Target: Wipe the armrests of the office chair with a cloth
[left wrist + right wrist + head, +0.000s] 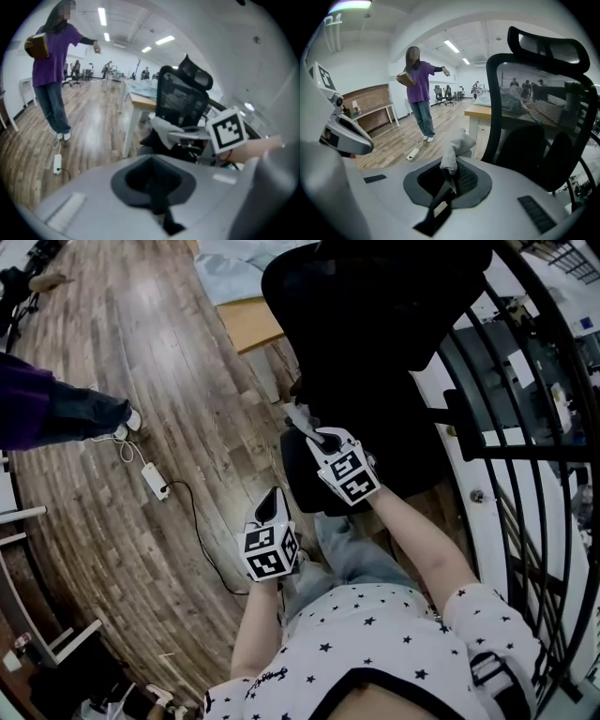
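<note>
Beside the office chair (375, 334), the right gripper (310, 433) is pinching the cloth (452, 154) just over an armrest (296, 474). The left gripper (271, 502) is hanging pressed together, empty. Wiping is seemingly only starting.

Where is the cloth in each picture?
Head view: the cloth is in the middle, sticking out of the right hand-held gripper.
Left gripper view: just right of centre, pale, low in front of the chair.
Right gripper view: lower centre, pinched between the jaws.
Shared landmark: the black office chair.
</note>
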`<action>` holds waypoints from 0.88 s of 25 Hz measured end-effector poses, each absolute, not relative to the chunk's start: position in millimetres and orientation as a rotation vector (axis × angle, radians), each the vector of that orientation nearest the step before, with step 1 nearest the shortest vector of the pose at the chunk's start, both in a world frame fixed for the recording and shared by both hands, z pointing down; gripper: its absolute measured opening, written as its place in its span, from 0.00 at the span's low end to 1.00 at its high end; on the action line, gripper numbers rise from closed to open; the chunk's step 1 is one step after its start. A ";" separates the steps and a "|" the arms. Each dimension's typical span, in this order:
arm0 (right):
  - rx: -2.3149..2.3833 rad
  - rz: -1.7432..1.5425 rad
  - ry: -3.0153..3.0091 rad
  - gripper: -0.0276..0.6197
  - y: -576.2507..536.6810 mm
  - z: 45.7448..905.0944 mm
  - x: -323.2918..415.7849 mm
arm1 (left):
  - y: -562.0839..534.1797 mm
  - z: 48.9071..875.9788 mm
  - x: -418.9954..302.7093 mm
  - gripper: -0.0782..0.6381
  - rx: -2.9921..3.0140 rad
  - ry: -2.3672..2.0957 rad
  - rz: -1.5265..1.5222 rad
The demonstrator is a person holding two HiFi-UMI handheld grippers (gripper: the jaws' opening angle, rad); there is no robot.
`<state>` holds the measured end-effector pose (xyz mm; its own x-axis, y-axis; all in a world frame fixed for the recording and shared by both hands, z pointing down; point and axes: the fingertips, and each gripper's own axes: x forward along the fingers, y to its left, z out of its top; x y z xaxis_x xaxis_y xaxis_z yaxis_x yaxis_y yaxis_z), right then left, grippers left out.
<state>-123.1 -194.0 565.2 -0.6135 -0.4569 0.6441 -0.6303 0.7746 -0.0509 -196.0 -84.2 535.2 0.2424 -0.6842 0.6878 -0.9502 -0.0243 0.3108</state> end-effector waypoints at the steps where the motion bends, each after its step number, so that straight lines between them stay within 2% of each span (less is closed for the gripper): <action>1: 0.798 0.358 -2.329 0.09 -198.4 571.4 -124.4 | -84.8 537.3 -196.1 0.11 1.767 -1.510 0.454; 11: 0.719 0.304 -2.237 0.09 -228.9 625.0 -137.7 | -82.8 558.8 -196.7 0.11 1.701 -1.512 0.474; 22: 0.588 0.302 -2.148 0.09 -212.8 672.0 -143.5 | -72.0 568.7 -198.1 0.11 1.671 -1.511 0.486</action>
<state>-143.5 -212.8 672.0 -0.5146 -0.3020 0.8025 -0.5116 0.8592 -0.0047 -198.1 -72.0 568.7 0.2076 -0.6372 0.7422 -0.9504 0.0483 0.3073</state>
